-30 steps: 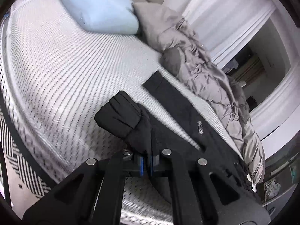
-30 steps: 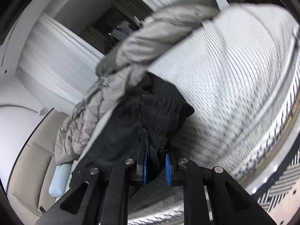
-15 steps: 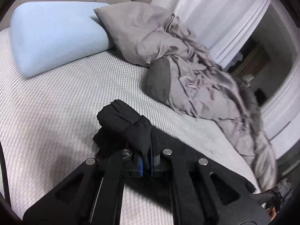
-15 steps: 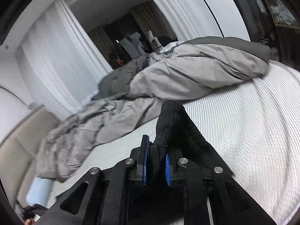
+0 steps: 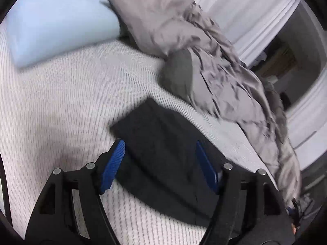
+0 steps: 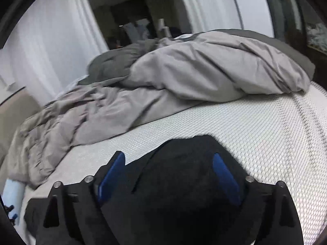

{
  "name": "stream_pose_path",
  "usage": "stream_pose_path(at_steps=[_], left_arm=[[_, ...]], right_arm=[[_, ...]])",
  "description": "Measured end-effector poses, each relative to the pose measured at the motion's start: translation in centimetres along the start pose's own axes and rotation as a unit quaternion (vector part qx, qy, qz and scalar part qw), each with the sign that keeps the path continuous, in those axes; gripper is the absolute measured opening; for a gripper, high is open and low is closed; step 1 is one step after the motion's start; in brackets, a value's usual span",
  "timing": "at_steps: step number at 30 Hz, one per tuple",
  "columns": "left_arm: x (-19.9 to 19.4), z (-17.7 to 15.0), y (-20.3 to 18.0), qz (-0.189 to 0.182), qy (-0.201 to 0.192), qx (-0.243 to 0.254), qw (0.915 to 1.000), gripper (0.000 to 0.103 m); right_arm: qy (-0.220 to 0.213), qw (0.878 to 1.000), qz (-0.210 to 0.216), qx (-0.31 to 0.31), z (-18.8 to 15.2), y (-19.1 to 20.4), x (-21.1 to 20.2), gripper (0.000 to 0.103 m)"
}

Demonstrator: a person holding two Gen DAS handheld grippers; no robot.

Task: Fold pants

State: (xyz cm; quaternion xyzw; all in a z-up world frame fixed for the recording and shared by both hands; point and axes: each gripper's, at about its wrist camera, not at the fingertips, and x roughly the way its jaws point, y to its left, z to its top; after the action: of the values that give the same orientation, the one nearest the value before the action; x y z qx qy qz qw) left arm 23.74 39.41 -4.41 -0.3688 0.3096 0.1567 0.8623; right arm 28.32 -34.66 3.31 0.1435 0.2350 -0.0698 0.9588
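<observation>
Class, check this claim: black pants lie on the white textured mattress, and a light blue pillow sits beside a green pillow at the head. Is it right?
Not quite. The left wrist view shows the black pants on the white textured mattress, but the pillow beside the light blue pillow is a grey pillow.

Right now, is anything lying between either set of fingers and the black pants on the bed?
Nothing visible. The pants lie flat on the mattress under both opening grippers, left and right; the grey duvet sits beyond.

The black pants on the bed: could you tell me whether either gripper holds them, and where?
Neither. The left gripper and right gripper are opening, pads clear of the pants lying on the mattress.
</observation>
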Motion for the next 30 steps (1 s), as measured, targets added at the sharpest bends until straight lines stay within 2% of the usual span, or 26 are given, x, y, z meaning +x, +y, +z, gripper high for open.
stream_pose_path(at_steps=[3,6,8,9,10,13,17,18,21,24,26,28,29,30], left_arm=[[-0.5,-5.0,-0.2,-0.049,0.006,-0.005,0.9988,0.065],[2.4,-6.5,-1.4,-0.047,0.051,0.014,0.9975,0.063],[5.0,-6.7,-1.5,-0.042,0.077,-0.001,0.9961,0.046],[5.9,-7.2,-1.4,-0.036,0.086,-0.007,0.9956,0.019],[6.6,-7.3,-1.3,-0.03,0.091,-0.009,0.9954,0.003],[7.1,-7.6,-1.1,-0.033,0.084,-0.016,0.9958,0.001],[3.7,-7.7,-0.3,-0.042,0.054,-0.009,0.9976,0.0],[2.9,-7.9,-0.3,-0.033,0.047,0.003,0.9983,0.0],[2.3,-8.1,-0.1,0.016,0.053,0.032,0.998,0.002],[0.2,-8.4,0.9,0.009,0.045,0.01,0.9989,0.007],[-1.7,-8.7,0.7,0.015,0.026,0.017,0.9994,0.026],[-3.1,-9.0,0.4,0.022,0.014,0.016,0.9995,0.069],[-3.6,-9.1,0.4,0.025,0.011,0.009,0.9996,0.074],[-3.9,-9.1,0.5,0.029,0.011,-0.002,0.9995,0.074]], right_arm=[[0.026,0.999,0.042,0.002,-2.0,1.1,-2.3,0.091],[0.033,0.997,0.063,-0.013,-4.3,2.4,-5.0,0.092],[0.032,0.996,0.076,-0.014,-5.7,2.6,-6.6,0.094],[0.033,0.996,0.08,-0.014,-6.4,2.7,-7.2,0.095],[0.035,0.996,0.079,-0.012,-6.9,2.8,-7.7,0.095],[0.034,0.997,0.069,-0.005,-7.9,2.3,-8.9,0.095],[0.023,0.998,0.064,0.01,-8.3,0.6,-10.5,0.095],[0.018,0.998,0.062,0.009,-8.4,0.0,-11.1,0.095],[0.005,0.998,0.058,0.016,-8.6,-1.9,-12.0,0.096],[0.008,0.996,0.076,0.042,-8.9,-3.9,-11.0,0.097],[0.023,0.995,0.084,0.059,-9.6,-5.5,-9.8,0.097],[0.046,0.993,0.079,0.079,-10.0,-6.8,-8.6,0.097],[0.058,0.991,0.079,0.093,-10.1,-7.5,-8.0,0.097],[0.071,0.989,0.08,0.104,-10.1,-8.1,-7.3,0.097]])
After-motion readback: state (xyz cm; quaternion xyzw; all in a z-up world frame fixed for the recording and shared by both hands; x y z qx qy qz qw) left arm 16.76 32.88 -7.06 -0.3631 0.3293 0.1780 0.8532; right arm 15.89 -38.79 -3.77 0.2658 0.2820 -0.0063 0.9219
